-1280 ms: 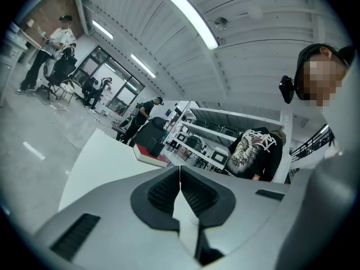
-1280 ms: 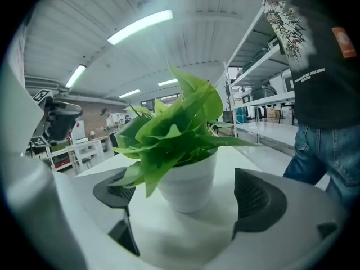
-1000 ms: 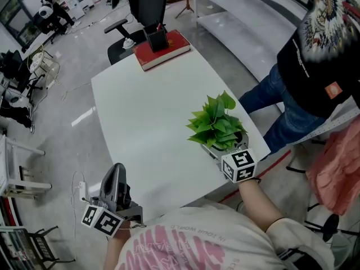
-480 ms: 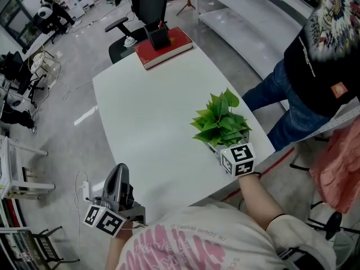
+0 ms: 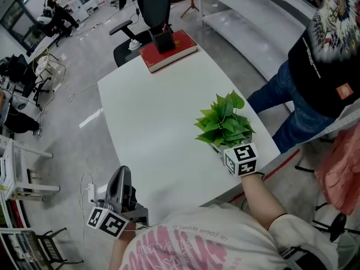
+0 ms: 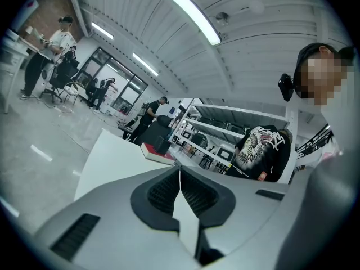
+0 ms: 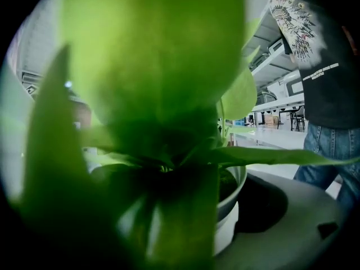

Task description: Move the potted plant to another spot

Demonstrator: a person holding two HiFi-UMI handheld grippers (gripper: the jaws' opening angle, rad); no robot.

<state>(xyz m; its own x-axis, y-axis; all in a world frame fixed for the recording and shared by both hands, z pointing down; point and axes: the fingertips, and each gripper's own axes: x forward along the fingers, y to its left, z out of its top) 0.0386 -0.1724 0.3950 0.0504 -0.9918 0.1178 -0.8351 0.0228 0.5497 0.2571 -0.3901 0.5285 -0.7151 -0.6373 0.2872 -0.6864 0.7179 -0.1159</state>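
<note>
My right claw (image 5: 226, 149) is clenched on the potted plant (image 5: 224, 122). In the right gripper view the white pot (image 7: 235, 204) sits between the jaws with the right pad pressed to its wall, while leaves hide the other jaw. The plant is upright at about 4 o'clock on the white desk (image 5: 152, 111), close to the right edge. I cannot tell whether the pot's base touches the top. My left claw (image 5: 119, 176) hangs at 7 o'clock, off the desk's near corner and above the floor. Its jaws are closed together on nothing, pads meeting in the left gripper view (image 6: 180, 191). At 12 o'clock, on the far end, a red book (image 5: 171, 50) carries a black holder (image 5: 164, 38). A person in a dark shirt and jeans (image 5: 320, 61) stands at 2 o'clock, beside the desk.
</note>
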